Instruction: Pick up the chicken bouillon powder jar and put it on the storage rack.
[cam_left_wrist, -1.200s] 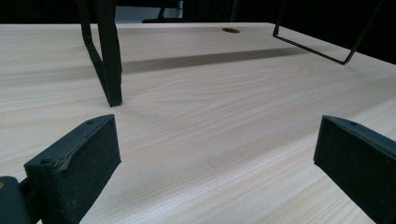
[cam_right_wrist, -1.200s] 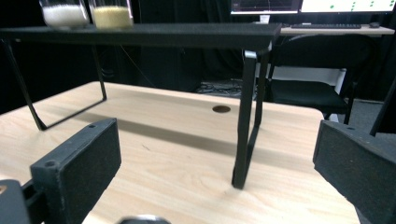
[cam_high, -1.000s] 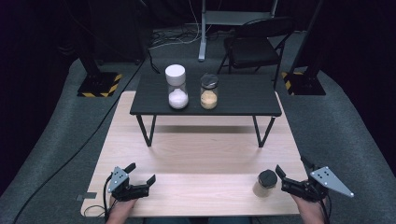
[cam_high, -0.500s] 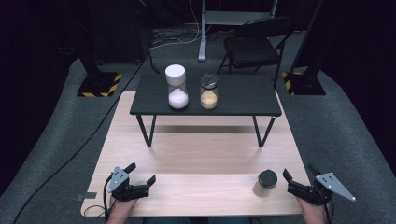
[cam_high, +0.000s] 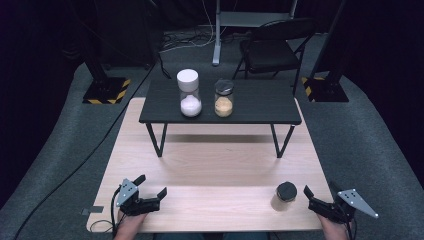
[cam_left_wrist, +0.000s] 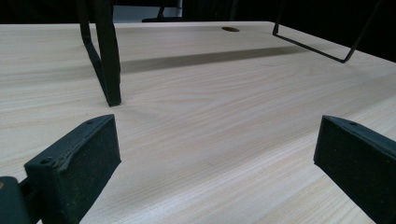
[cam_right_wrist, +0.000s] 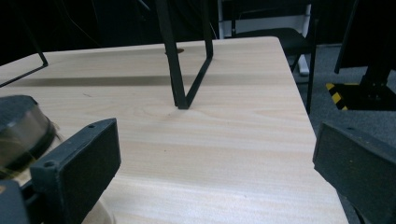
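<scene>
Right gripper (cam_high: 317, 196) gapes empty just beside the black-lidded jar (cam_high: 286, 195), not touching; left gripper (cam_high: 150, 190) spread wide too. Up on the black shelf (cam_high: 260, 102): white powder jar (cam_high: 189, 93), tan powder jar (cam_high: 223, 98). Pale wooden table (cam_high: 215, 165), grey carpet.

Black-lidded jar (cam_high: 286, 194), pale wood table (cam_high: 225, 165), black shelf (cam_high: 260, 102), white & tan fills.

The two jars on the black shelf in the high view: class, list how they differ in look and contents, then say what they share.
1. The left jar has a tall white lid; the right jar has a flat dark lid.
2. The left jar holds white grains; the right jar holds tan, sandy grains.
3. The left jar stands taller than the right jar.

Both are clear, upright, partly filled, and stand side by side on the black shelf.
</scene>
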